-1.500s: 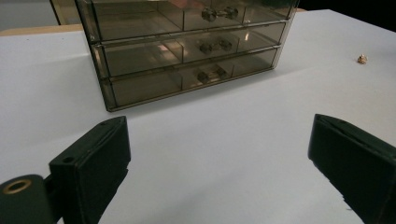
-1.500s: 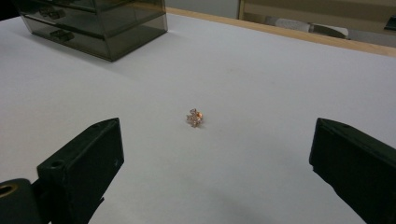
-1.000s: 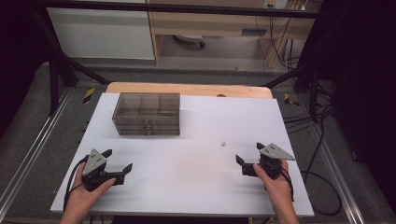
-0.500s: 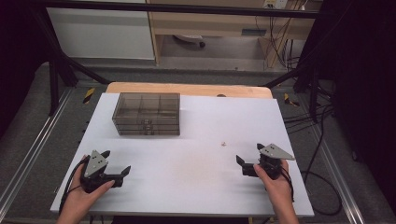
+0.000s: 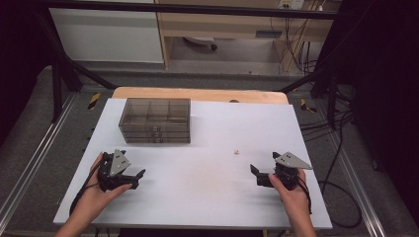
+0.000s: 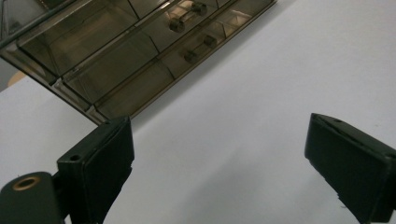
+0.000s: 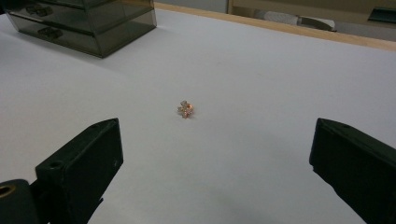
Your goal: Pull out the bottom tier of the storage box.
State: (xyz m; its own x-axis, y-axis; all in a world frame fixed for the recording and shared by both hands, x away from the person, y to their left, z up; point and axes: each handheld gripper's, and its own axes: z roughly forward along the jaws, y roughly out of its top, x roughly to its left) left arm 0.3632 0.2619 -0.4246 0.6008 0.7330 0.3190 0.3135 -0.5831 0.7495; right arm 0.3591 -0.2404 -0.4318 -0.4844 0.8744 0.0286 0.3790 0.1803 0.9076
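Observation:
A smoky see-through drawer box [image 5: 155, 120] stands at the table's back left, its drawer fronts with small handles facing the person. A tiny gold and pink trinket [image 5: 236, 151] lies alone on the white table [image 5: 207, 197], right of centre. My left gripper [image 5: 137, 179] is held low at the front left, open, with nothing between its jaws. In the left gripper view the gripper [image 6: 219, 140] looks toward the drawer box [image 6: 116, 60]. My right gripper [image 5: 257, 175] sits at the front right, open and empty. In the right gripper view the trinket [image 7: 186, 108] lies ahead of the gripper [image 7: 215, 135], apart from both jaws.
A wooden strip [image 5: 197, 94] runs along the table's far edge. Cables [image 5: 341, 148] hang off the right side. Metal frame rails [image 5: 29, 163] flank the table. The drawer box [image 7: 84, 23] is far to the upper left in the right gripper view.
My left gripper dipped toward the person, then shifted slightly forward and right. The right gripper has hardly moved. Both stay open.

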